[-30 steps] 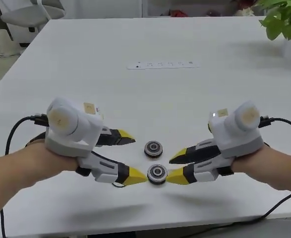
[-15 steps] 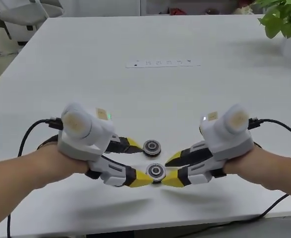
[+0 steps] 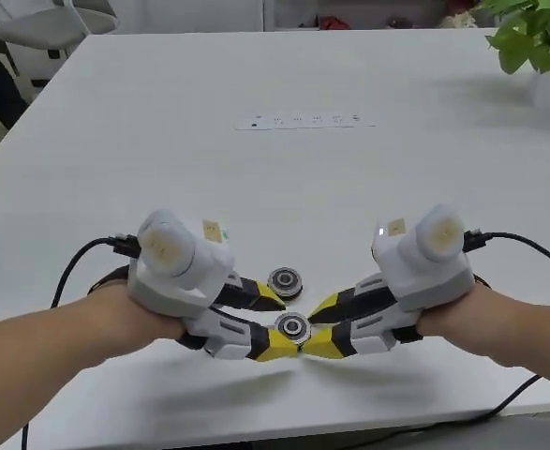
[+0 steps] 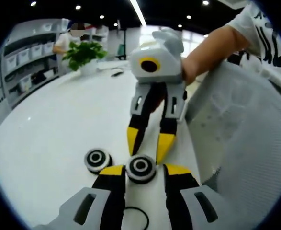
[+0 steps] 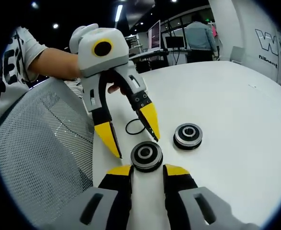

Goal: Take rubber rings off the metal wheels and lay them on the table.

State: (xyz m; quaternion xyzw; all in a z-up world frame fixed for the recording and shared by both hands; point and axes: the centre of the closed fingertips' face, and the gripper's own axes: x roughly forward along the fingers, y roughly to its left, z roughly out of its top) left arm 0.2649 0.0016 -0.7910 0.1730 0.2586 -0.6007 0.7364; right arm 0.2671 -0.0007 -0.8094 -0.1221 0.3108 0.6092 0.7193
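Observation:
Two metal wheels with black rubber rings lie near the table's front edge. The nearer wheel (image 3: 291, 326) sits between both grippers, whose lower yellow tips press in from its left and right. My left gripper (image 3: 276, 320) is open, and the wheel (image 4: 140, 168) lies in the gap between its tips. My right gripper (image 3: 319, 324) is open too, the same wheel (image 5: 146, 155) just ahead of its tips. The second wheel (image 3: 285, 280) lies a little farther back, untouched. A loose black ring (image 5: 135, 127) rests on the table under the left gripper.
A white strip (image 3: 298, 120) lies at mid-table and a green plant (image 3: 527, 37) stands at the far right. Cables trail from both grippers over the front edge. A mesh chair back (image 5: 39, 158) is behind the left hand.
Both grippers have closed in on each other, the left one moving right. The nearer wheel stays between their lower tips. The second wheel has not moved.

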